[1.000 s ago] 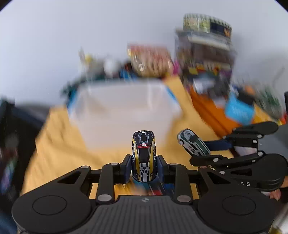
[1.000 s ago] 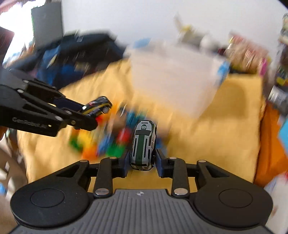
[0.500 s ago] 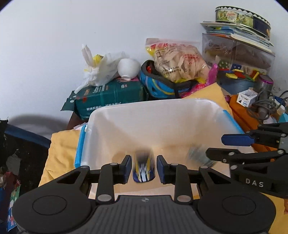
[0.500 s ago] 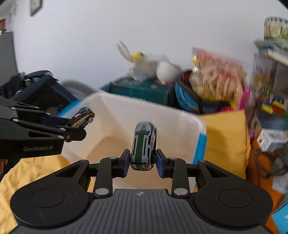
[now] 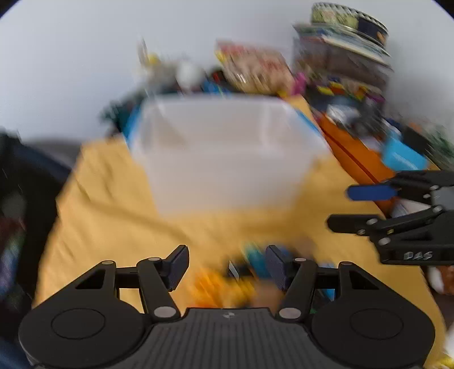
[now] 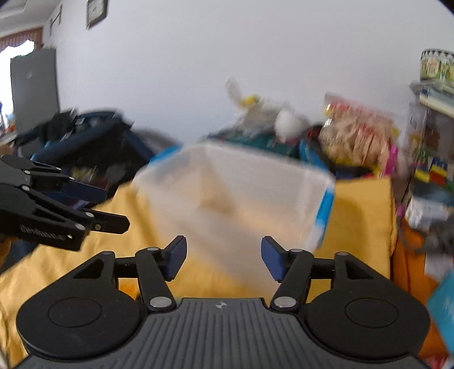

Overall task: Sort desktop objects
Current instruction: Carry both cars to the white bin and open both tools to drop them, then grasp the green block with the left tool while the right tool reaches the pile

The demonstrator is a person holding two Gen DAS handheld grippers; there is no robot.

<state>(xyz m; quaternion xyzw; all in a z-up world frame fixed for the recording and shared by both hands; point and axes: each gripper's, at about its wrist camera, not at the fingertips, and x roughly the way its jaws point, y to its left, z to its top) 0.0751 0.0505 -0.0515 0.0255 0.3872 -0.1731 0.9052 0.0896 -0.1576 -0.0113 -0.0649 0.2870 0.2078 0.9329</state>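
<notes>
A translucent white bin (image 5: 227, 153) with blue handles stands on the yellow cloth (image 5: 99, 204); it also fills the middle of the right wrist view, bin (image 6: 235, 198). My left gripper (image 5: 227, 265) is opening, with nothing between its jaws, above a blurred heap of coloured toys (image 5: 227, 278). My right gripper (image 6: 224, 257) is opening too, and its jaws are empty in front of the bin. Each gripper shows in the other's view: the right gripper (image 5: 343, 207) at the right edge, the left gripper (image 6: 113, 207) at the left. No toy car is visible.
Clutter lines the wall behind the bin: a white plastic bag (image 6: 255, 113), a snack bag (image 6: 357, 133), a green box, and stacked boxes with a tin (image 5: 346, 17) at the right. A dark bag (image 6: 85, 133) lies left. Orange cloth (image 5: 354, 153) lies right of the yellow one.
Both grippers let go of their toy cars over the bin and opened wide. Both have drawn back from the bin; the left one now looks down at the toy heap.
</notes>
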